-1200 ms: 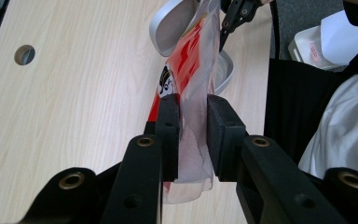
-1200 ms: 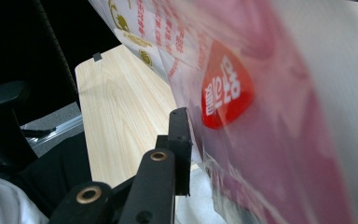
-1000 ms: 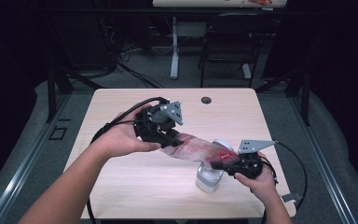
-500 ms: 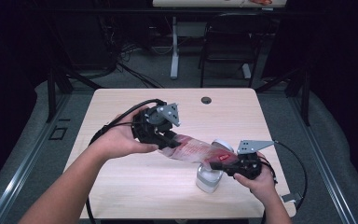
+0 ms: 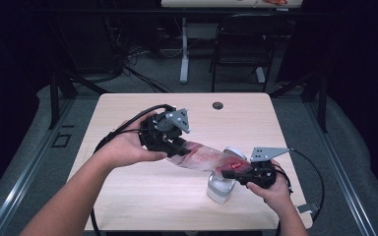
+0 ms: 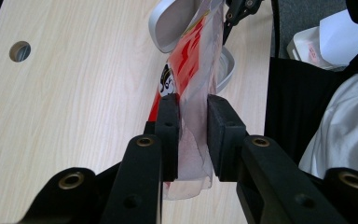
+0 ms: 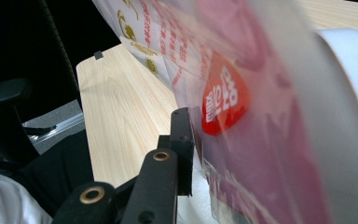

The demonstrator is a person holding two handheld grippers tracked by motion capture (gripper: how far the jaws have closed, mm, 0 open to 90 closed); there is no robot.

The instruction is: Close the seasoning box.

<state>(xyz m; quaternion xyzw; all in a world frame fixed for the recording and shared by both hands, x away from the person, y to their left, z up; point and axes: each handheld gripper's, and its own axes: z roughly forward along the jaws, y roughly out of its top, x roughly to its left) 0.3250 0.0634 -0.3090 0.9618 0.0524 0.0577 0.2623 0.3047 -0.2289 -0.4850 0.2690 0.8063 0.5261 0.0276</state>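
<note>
A clear plastic bag [image 5: 205, 159] with red print hangs stretched between my two grippers above the wooden table [image 5: 128, 196]. My left gripper [image 5: 179, 151] is shut on the bag's left end; in the left gripper view the pads [image 6: 168, 126] pinch the crumpled film [image 6: 193, 60]. My right gripper [image 5: 237, 172] is shut on the bag's right end, near a red label [image 7: 223, 98]. Only one right jaw shows there, pressed against the film; the bag hides the other. Under the bag's right end stands a white round container [image 5: 220, 189], with its lid [image 5: 236, 151] just behind.
A round cable hole [image 5: 218, 105] sits near the table's far edge. Black cables trail from both grippers across the table and off its sides. A dark chair [image 5: 236, 44] and a desk leg [image 5: 184, 49] stand beyond the table.
</note>
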